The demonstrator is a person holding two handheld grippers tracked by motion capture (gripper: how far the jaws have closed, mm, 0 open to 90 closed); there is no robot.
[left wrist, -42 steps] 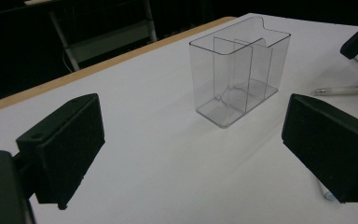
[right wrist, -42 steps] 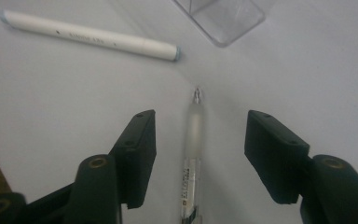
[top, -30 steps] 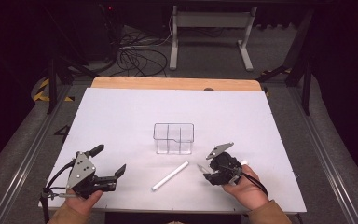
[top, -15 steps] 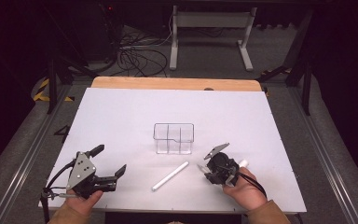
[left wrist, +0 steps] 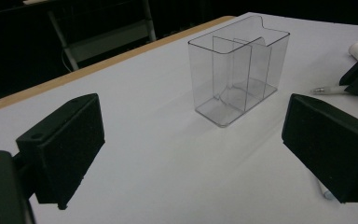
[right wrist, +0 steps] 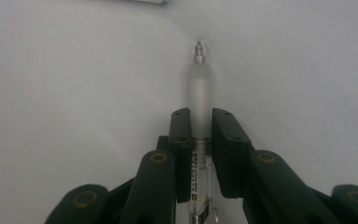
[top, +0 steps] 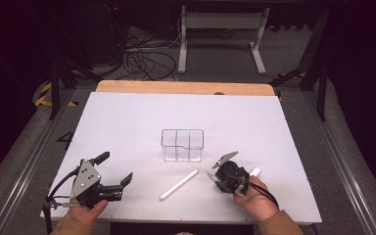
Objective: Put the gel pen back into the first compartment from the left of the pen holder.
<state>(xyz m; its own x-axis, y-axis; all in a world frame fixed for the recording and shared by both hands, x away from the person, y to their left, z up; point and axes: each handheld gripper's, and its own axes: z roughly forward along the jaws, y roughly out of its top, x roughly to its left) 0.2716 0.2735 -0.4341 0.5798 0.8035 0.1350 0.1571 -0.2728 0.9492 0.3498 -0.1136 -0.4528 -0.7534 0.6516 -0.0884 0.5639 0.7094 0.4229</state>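
Where jaws clamp, pen [right wrist: 199, 88] barrel hidden

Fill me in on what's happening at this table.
A person holds a tool in each hand over a white table. The right tool has just been closing its jaws around a frosted pen lying on the table, and the pads now sit against the barrel. The left tool waits open near the front edge, holding nothing. A clear divided organizer stands empty mid-table, and a second white pen lies in front of it.
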